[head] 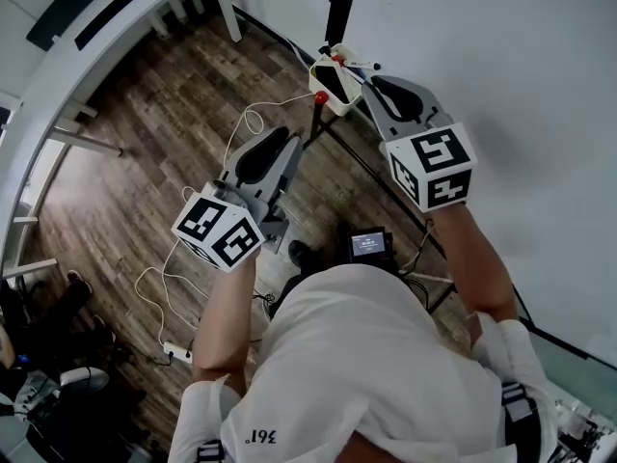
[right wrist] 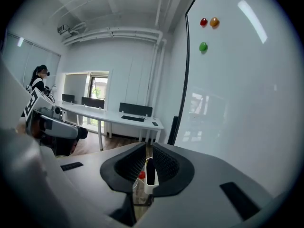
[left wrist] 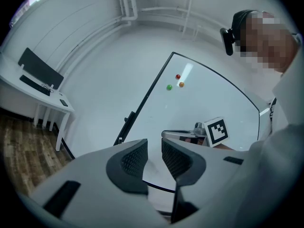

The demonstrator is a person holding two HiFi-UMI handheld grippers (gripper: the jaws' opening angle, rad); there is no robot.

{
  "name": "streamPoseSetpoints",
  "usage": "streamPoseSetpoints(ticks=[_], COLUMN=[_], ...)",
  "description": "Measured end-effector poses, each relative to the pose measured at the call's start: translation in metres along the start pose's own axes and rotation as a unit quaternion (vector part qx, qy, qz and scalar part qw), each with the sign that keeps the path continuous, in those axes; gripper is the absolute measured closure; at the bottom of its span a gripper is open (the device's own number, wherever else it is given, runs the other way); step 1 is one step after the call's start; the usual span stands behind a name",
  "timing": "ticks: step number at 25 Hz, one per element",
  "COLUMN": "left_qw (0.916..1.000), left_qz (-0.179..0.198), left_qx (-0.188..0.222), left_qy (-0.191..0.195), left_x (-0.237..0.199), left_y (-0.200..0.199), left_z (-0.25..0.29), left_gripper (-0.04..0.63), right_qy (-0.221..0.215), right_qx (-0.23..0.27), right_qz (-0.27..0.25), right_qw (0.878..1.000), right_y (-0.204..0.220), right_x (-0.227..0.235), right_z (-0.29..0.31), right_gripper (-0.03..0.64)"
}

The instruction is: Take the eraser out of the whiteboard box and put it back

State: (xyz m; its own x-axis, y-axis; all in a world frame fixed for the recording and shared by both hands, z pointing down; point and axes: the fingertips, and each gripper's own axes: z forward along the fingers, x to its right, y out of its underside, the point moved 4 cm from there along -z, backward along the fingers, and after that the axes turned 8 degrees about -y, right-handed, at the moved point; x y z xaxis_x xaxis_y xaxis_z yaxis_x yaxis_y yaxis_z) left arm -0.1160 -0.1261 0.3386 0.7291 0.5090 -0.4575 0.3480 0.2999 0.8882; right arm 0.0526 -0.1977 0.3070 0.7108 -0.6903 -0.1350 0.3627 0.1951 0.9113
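A small white whiteboard box (head: 318, 73) sits at the foot of the whiteboard (head: 501, 56), with the black eraser (head: 335, 81) lying in it. My right gripper (head: 369, 80) hovers just beside and above the box. In the right gripper view its jaws (right wrist: 148, 163) stand a narrow gap apart, and the eraser (right wrist: 150, 172) and box (right wrist: 151, 189) show below through that gap, not pressed by the pads. My left gripper (head: 292, 146) is held lower left of the box. Nothing is between its slightly parted jaws (left wrist: 154, 158).
Red (right wrist: 203, 21), orange (right wrist: 214, 22) and green (right wrist: 203, 46) magnets stick high on the whiteboard. A red knob (head: 321, 96) is just below the box. A white desk (head: 96, 37), a cable (head: 154, 297) on the wood floor and a small screen (head: 369, 244) lie below.
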Motion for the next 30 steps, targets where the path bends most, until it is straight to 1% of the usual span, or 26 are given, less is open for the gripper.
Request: streamPoseSetpoints(ticks=[5, 11, 18, 22, 30], left_qw=[1.0, 0.9997, 0.9991, 0.9987, 0.9974], left_qz=[-0.003, -0.024, -0.037, -0.042, -0.054], left_qx=[0.006, -0.008, -0.019, -0.028, -0.048], left_qy=[0.0, 0.002, 0.007, 0.01, 0.002], left_x=[0.007, 0.01, 0.014, 0.013, 0.006], left_y=[0.003, 0.024, 0.04, 0.049, 0.068], left_z=[-0.018, -0.03, -0.046, -0.058, -0.09], left_gripper=[0.497, 0.497, 0.497, 0.497, 0.497], right_qy=[0.001, 0.002, -0.008, -0.014, -0.016], right_qx=[0.013, 0.018, 0.019, 0.012, -0.009], right_qz=[0.017, 0.045, 0.058, 0.068, 0.09], right_qw=[1.0, 0.999, 0.998, 0.998, 0.996], right_y=[0.005, 0.022, 0.041, 0.051, 0.074], right_x=[-0.013, -0.023, -0.037, -0.046, -0.071], right_z=[-0.021, -0.034, -0.048, -0.053, -0.055], right_gripper=[0.558, 0.56, 0.56, 0.56, 0.561])
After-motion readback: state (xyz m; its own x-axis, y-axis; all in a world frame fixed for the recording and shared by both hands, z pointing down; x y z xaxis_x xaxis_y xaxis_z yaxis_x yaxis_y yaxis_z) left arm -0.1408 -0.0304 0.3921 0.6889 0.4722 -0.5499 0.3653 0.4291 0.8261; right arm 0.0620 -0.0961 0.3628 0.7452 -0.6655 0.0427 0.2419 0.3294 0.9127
